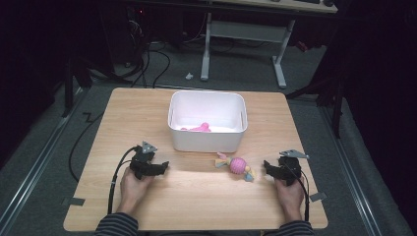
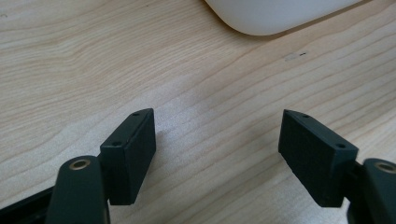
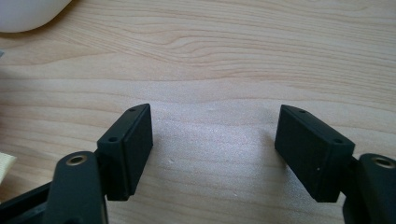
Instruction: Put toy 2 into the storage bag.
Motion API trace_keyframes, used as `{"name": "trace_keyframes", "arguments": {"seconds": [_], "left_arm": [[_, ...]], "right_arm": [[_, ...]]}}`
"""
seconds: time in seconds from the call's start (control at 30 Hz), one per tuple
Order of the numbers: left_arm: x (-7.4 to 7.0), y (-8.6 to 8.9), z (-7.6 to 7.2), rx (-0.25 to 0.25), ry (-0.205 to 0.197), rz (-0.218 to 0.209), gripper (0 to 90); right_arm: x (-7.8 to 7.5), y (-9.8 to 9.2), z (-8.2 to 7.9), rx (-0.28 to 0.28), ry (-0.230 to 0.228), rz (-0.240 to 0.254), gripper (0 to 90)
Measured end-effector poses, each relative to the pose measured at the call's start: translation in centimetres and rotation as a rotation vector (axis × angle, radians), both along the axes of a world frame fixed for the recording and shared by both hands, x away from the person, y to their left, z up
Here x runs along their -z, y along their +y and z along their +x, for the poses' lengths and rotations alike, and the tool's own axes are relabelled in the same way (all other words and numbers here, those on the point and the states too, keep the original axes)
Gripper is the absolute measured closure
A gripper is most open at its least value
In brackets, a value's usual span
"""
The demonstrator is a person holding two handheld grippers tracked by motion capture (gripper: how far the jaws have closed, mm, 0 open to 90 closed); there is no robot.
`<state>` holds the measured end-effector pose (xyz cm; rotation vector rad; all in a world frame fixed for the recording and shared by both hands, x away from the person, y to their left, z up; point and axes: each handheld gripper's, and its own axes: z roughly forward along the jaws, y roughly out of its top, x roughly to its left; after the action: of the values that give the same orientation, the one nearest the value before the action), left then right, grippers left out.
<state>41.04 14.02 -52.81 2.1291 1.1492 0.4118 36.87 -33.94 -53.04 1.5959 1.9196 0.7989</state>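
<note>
A white plastic bin [image 1: 207, 140] stands at the middle of the wooden table [image 1: 196, 196], with a pink toy [image 1: 199, 128] lying inside it. In front of the bin's right corner lies a pink ball toy with pale fabric ends [image 1: 237, 165]. My left gripper [image 1: 164, 166] rests low over the table, left of the bin's front, pointing right. Its jaws stand open over bare wood [image 2: 217, 113]. My right gripper [image 1: 265, 166] sits just right of the ball toy and points left toward it, open with nothing between its jaws [image 3: 215, 108].
A rounded corner of the bin [image 2: 275, 14] lies ahead in the left gripper view, and another corner [image 3: 23, 14] at the top left of the right gripper view. A pale fabric scrap [image 3: 5, 165] shows at that view's left edge. Beyond the table stand a desk frame [image 1: 280, 54] and cables on the floor.
</note>
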Motion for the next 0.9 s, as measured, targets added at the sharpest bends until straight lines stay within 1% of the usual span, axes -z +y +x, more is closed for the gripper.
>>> {"name": "trace_keyframes", "arguments": {"seconds": [0.07,0.1,0.13,0.2,0.23,0.33,0.47,0.53,0.57,0.6,0.63,0.67,0.73,0.77,0.8,0.83,0.9], "left_arm": [[0.3,-0.06,-0.12,-0.008,-0.034,0.009,27.7],[0.41,0.01,-0.13,-0.012,-0.039,0.001,26.8],[0.41,0.01,-0.13,-0.012,-0.039,0.001,26.3],[0.77,0.1,-0.22,-0.027,-0.068,-0.017,25.2],[0.79,0.14,-0.26,-0.034,-0.071,-0.019,24.7],[0.8,0.17,-0.26,-0.036,-0.07,-0.022,24.6],[0.78,0.36,-0.15,-0.034,-0.064,-0.04,24.5],[0.77,0.37,-0.15,-0.035,-0.064,-0.041,24.7],[0.78,0.33,-0.16,-0.036,-0.066,-0.037,24.8],[0.78,0.29,-0.17,-0.036,-0.068,-0.032,24.8],[0.78,0.29,-0.17,-0.036,-0.068,-0.032,24.9],[0.79,0.11,-0.22,-0.036,-0.072,-0.017,24.8],[0.8,0.15,-0.22,-0.036,-0.072,-0.021,24.6],[0.79,0.14,-0.22,-0.035,-0.07,-0.019,24.8],[0.79,0.13,-0.22,-0.036,-0.07,-0.019,24.8],[0.79,0.13,-0.22,-0.036,-0.071,-0.018,24.8],[0.79,0.09,-0.24,-0.039,-0.073,-0.016,24.7]], "right_arm": [[0.0,-0.08,-0.02,0.001,-0.003,0.005,29.8],[0.0,-0.07,-0.01,0.0,-0.003,0.004,29.9],[0.0,-0.07,-0.01,0.0,-0.003,0.004,29.9],[-0.01,-0.06,0.07,-0.004,-0.002,0.005,29.8],[-0.01,-0.05,0.08,-0.006,-0.002,0.004,29.7],[0.0,0.02,0.0,-0.025,0.001,0.001,27.0],[0.0,0.0,0.03,-0.033,0.003,0.0,25.9],[0.01,-0.04,-0.01,-0.043,0.004,-0.001,25.4],[0.0,-0.11,-0.03,-0.053,0.005,-0.002,25.3],[-0.04,-0.26,-0.05,-0.077,0.008,-0.001,25.4],[-0.04,-0.26,-0.05,-0.077,0.008,-0.001,25.4],[-0.19,-0.33,0.1,-0.089,0.024,-0.006,25.5],[-0.33,-0.37,0.26,-0.088,0.035,-0.01,27.8],[-0.43,-0.44,0.3,-0.092,0.044,-0.008,29.1],[-0.6,-0.53,0.31,-0.083,0.058,0.002,30.2],[-0.73,-0.76,0.38,-0.086,0.059,0.021,30.5],[-0.9,-0.89,0.32,-0.082,0.056,0.026,30.8]]}}
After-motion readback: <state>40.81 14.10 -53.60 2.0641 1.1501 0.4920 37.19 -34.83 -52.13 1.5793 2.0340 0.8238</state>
